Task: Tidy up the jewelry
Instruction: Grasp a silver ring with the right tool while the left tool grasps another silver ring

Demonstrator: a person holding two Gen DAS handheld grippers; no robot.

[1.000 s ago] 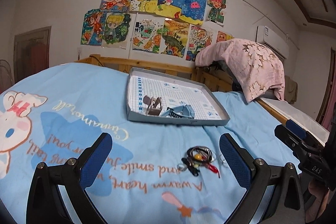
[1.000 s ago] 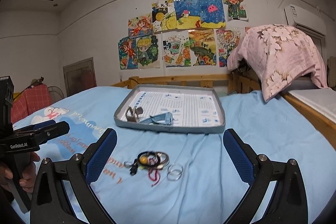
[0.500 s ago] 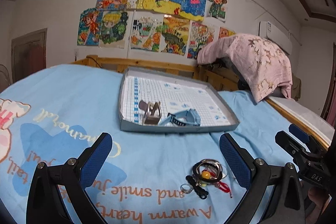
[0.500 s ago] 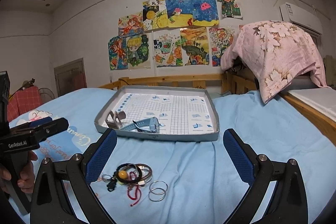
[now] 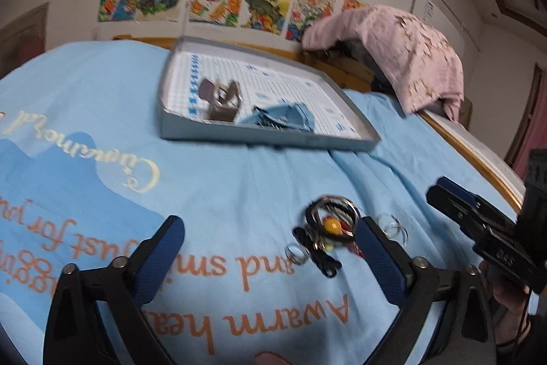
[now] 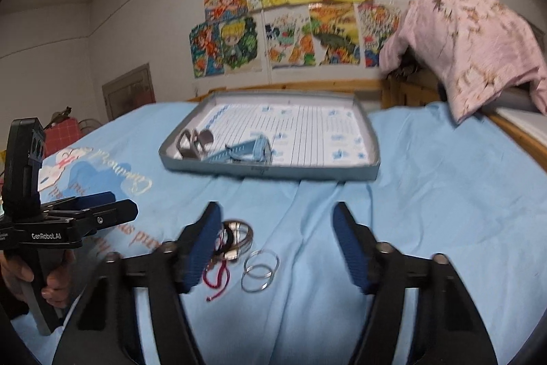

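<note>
The sheet (image 6: 444, 194) is light blue, printed with a darker blue cloud shape, orange lettering and cream script. The tray (image 6: 273, 171) has grey walls and a white floor with a fine blue grid; in it lie a pale blue strap (image 6: 239, 153) and a grey-brown clip (image 6: 191, 142). On the sheet the jewelry (image 5: 328, 228) mixes black cord, silver rings (image 6: 259, 269), a yellow-orange bead (image 5: 332, 225) and dark red string (image 6: 217, 276); the pads (image 6: 205, 245) are dark blue on black; the cloth (image 6: 471, 47) is pink, flowered.

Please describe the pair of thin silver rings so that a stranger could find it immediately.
On the light blue bedsheet, in front of the shallow grey tray, lies a tangled jewelry pile. The two thin silver wire rings lie overlapping just right of it, plain and empty.
</note>
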